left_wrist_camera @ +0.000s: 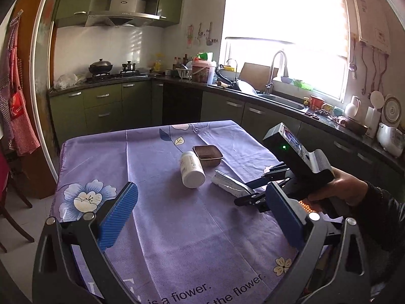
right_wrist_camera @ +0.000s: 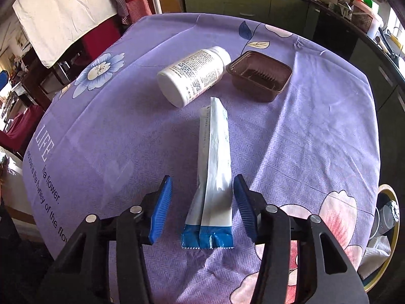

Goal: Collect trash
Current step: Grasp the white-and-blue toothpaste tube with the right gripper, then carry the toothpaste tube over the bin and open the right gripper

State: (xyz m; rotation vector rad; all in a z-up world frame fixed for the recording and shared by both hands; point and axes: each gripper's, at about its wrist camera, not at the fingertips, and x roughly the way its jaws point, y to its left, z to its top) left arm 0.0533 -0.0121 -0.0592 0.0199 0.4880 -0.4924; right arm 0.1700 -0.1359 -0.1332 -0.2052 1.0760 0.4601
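tool [right_wrist_camera: 202, 209]: black frame | blue ribbed pads [right_wrist_camera: 160, 211] | silver screws | green LED | dk sleeve [left_wrist_camera: 379, 217]

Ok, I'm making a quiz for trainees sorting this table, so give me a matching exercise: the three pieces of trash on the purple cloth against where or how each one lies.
Things:
1. white plastic pill bottle
2. brown plastic tray
3. white and blue foil sachet

States:
A. lying between the right gripper's open blue pads, not pressed
B. lying on its side, label showing
C. standing open side up, empty, beside the bottle

Pairs: 1-B, 2-C, 3-A
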